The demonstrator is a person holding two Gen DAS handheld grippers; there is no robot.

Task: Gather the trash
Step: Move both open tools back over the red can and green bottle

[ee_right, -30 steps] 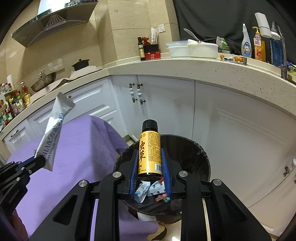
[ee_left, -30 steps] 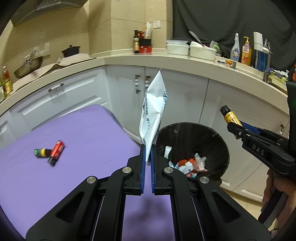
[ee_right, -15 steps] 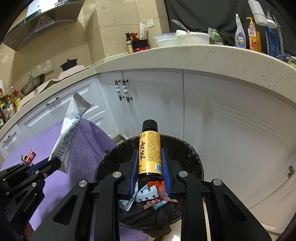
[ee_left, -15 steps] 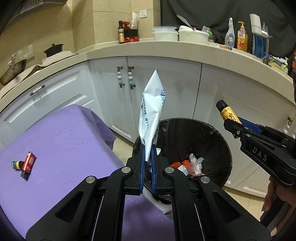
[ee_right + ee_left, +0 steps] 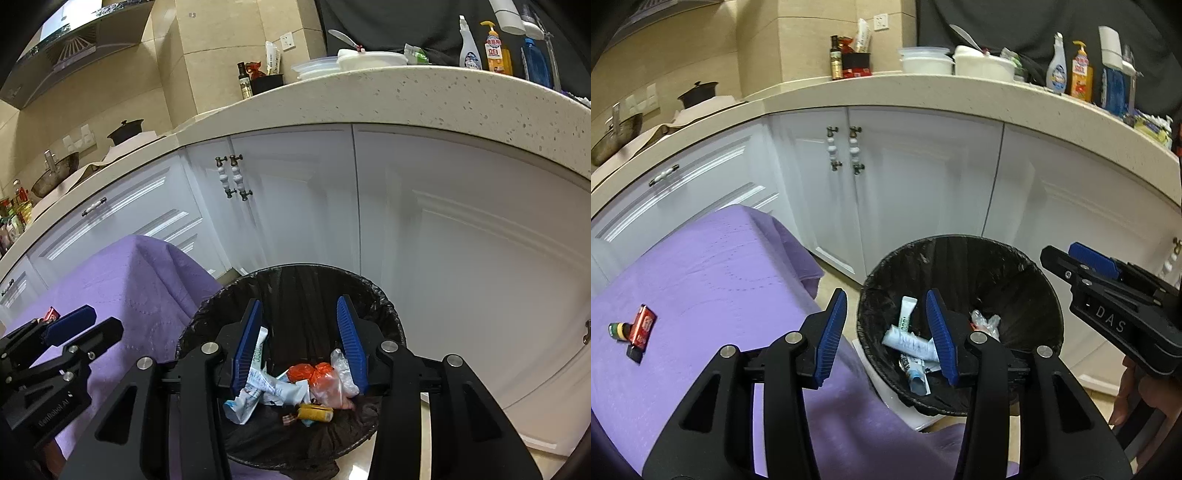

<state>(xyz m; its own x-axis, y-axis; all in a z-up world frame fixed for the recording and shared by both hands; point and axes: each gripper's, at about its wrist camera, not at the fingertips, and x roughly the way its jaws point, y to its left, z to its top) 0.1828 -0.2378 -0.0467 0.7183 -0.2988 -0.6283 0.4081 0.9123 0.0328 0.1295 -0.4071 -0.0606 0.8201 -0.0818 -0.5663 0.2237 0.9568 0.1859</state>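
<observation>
Soft, even indoor light, sharp focus, strong fisheye bending with dark vignetted corners.

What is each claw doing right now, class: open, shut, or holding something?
Left claw: jaws opening, nothing between them, above the black-lined round trash bin.
Right claw: jaws opening, empty, over the same bin.
</observation>
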